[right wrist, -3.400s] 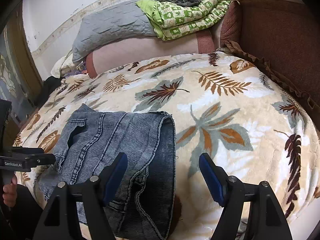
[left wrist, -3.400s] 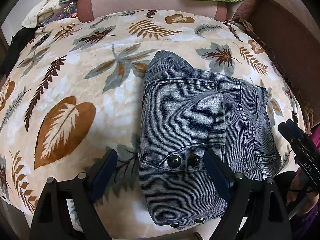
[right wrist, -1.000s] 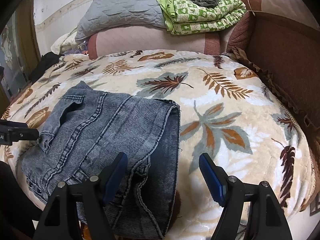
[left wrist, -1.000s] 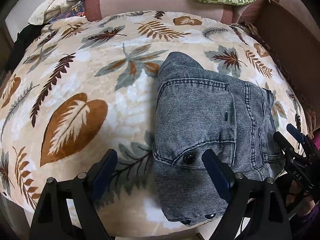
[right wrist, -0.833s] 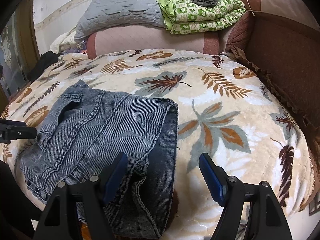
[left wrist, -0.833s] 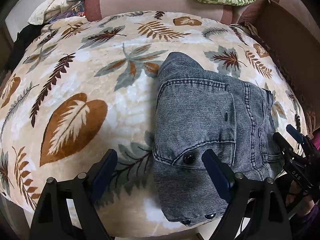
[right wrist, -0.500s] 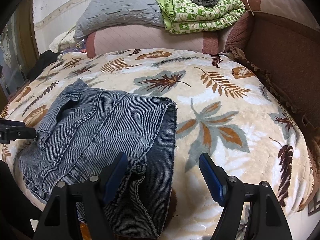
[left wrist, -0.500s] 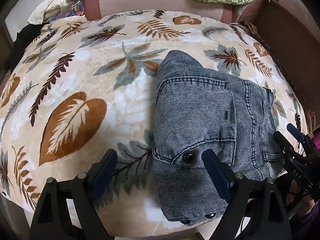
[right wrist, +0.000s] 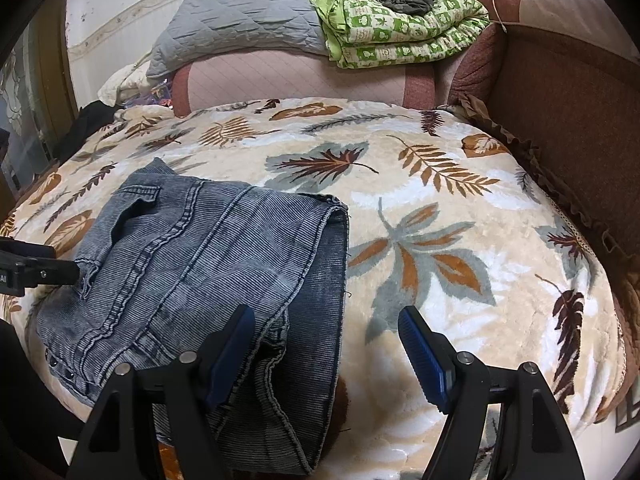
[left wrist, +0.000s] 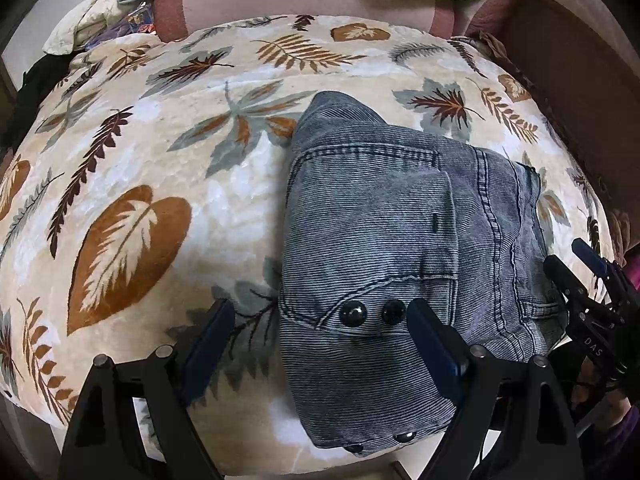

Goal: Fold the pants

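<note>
The grey-blue denim pants (left wrist: pixel 392 240) lie folded into a compact bundle near the front edge of a leaf-patterned blanket (left wrist: pixel 160 160). Two dark snap buttons show on the near flap. My left gripper (left wrist: pixel 320 336) is open and empty, hovering just in front of the bundle's near-left corner. In the right wrist view the pants (right wrist: pixel 208 264) lie at lower left, with the leg hems hanging towards the front edge. My right gripper (right wrist: pixel 326 344) is open and empty over the bundle's right edge. It also shows in the left wrist view (left wrist: pixel 580 276), at the bundle's right side.
The blanket (right wrist: pixel 440 200) covers a sofa seat. A brown armrest (right wrist: pixel 560 92) rises on the right. A grey quilt (right wrist: pixel 248 28) and a green patterned quilt (right wrist: pixel 400 28) lie on the pink backrest. Dark clothes (right wrist: pixel 84 124) sit at the far left.
Both grippers have shifted slightly, staying open. The left view has drawn a little nearer to the bundle. The pants have not visibly changed shape.
</note>
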Demonstrator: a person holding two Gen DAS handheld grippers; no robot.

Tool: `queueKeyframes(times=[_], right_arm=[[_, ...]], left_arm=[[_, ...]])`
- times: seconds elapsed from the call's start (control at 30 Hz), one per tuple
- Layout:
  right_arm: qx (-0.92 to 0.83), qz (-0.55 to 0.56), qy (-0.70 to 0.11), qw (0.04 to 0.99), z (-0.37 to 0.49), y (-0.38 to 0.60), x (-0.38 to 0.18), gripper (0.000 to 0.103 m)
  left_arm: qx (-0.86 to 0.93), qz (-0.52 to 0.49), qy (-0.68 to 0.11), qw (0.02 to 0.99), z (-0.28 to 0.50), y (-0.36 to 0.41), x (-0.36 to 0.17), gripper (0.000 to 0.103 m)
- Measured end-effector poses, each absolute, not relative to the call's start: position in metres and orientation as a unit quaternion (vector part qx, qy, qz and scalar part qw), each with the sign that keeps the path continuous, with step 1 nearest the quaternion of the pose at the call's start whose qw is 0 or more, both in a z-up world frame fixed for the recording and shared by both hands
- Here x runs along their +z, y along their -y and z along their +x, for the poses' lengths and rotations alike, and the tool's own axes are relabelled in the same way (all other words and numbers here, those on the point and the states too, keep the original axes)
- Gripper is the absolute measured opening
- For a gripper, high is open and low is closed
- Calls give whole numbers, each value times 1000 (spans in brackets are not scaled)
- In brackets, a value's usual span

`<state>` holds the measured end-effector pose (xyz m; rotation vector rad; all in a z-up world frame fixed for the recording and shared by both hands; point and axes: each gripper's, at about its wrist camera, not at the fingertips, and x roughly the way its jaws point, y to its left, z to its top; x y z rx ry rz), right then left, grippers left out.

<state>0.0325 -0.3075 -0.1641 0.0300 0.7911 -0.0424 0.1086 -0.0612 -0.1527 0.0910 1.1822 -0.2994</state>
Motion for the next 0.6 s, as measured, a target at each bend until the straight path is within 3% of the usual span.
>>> queueKeyframes(times=[0.6], right_arm=[[-16,27,-387,921,33,311,-165,77]], left_arm=[[-151,52,-553,818,109,71,-153,88]])
